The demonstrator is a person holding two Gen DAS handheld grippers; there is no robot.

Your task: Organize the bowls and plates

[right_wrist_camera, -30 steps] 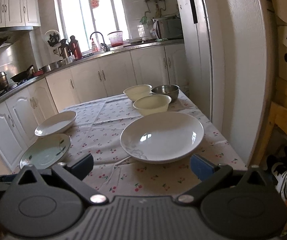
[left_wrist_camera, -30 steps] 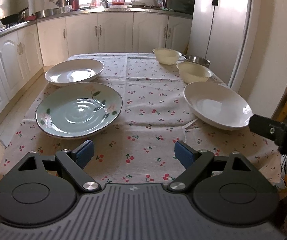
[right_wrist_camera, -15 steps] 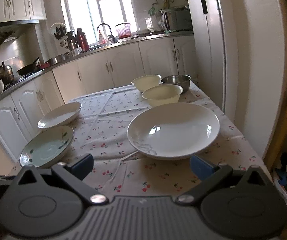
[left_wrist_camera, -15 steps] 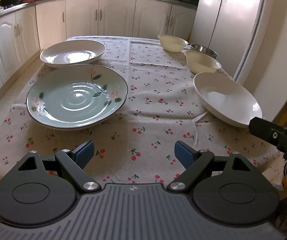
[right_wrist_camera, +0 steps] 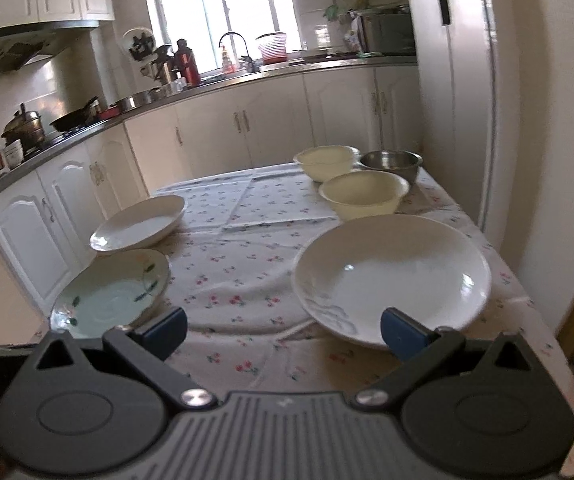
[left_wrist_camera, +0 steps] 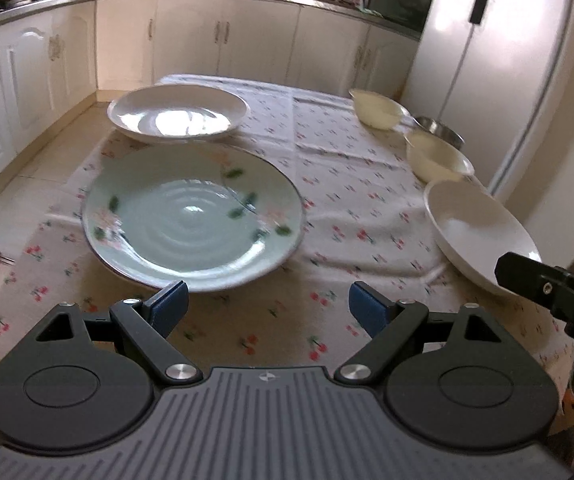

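Note:
A pale green flowered plate (left_wrist_camera: pixel 193 222) (right_wrist_camera: pixel 111 296) lies at the table's near left, just beyond my open left gripper (left_wrist_camera: pixel 269 306). Behind it sits a white plate (left_wrist_camera: pixel 179 114) (right_wrist_camera: pixel 139 224). A deep white plate (left_wrist_camera: pixel 483 232) (right_wrist_camera: pixel 393 276) rests at the near right, its front rim at my open right gripper (right_wrist_camera: pixel 285 330), whose right fingertip overlaps that rim in the view. Two cream bowls (right_wrist_camera: pixel 365 196) (right_wrist_camera: pixel 327 160) and a steel bowl (right_wrist_camera: pixel 393 162) stand at the far right. Nothing is held.
A cherry-print cloth (left_wrist_camera: pixel 351 200) covers the table (right_wrist_camera: pixel 243 280). A white fridge (right_wrist_camera: pixel 455 92) stands close to the table's right side. Cabinets (left_wrist_camera: pixel 223 40) and a cluttered counter (right_wrist_camera: pixel 147 100) run along the back and left. The right gripper's body (left_wrist_camera: pixel 555 292) shows at the right edge.
Both grippers have moved forward and lower toward the table. The green plate looms larger before the left gripper, the deep white plate before the right. No dish has moved.

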